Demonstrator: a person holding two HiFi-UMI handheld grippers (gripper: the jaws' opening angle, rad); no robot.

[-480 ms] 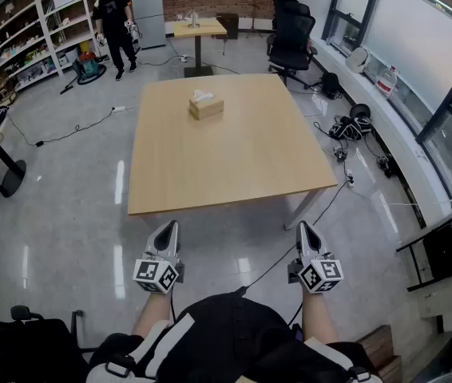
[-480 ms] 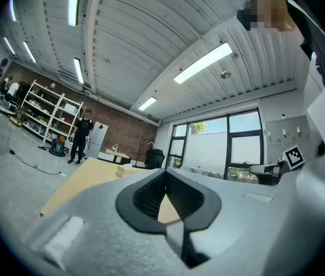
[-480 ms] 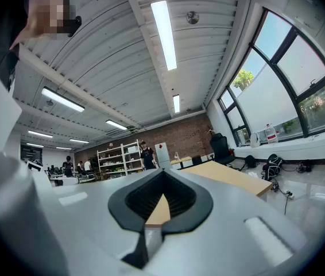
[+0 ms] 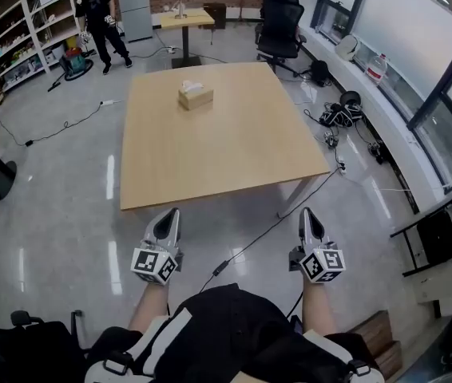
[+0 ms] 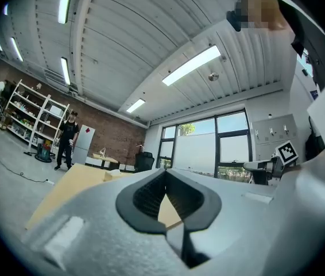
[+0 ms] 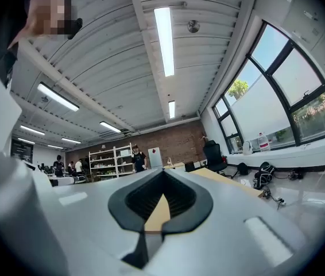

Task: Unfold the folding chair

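Since a moment ago our view has shifted: the table [image 4: 210,146] and the tissue box [image 4: 196,96] now sit further up and left, and more of the folding chair [image 4: 440,234] shows at the right. It stands folded, well apart from both grippers, its far end running into the frame edge and its legs hard to make out. Our left gripper [image 4: 167,225] and right gripper [image 4: 311,223] are closed on nothing.

A wooden table [image 4: 218,134] blocks the way straight ahead. The floor [image 4: 50,214] lies open on its left. A cable [image 4: 274,226] lies on the floor between table and folding chair [image 4: 442,234].
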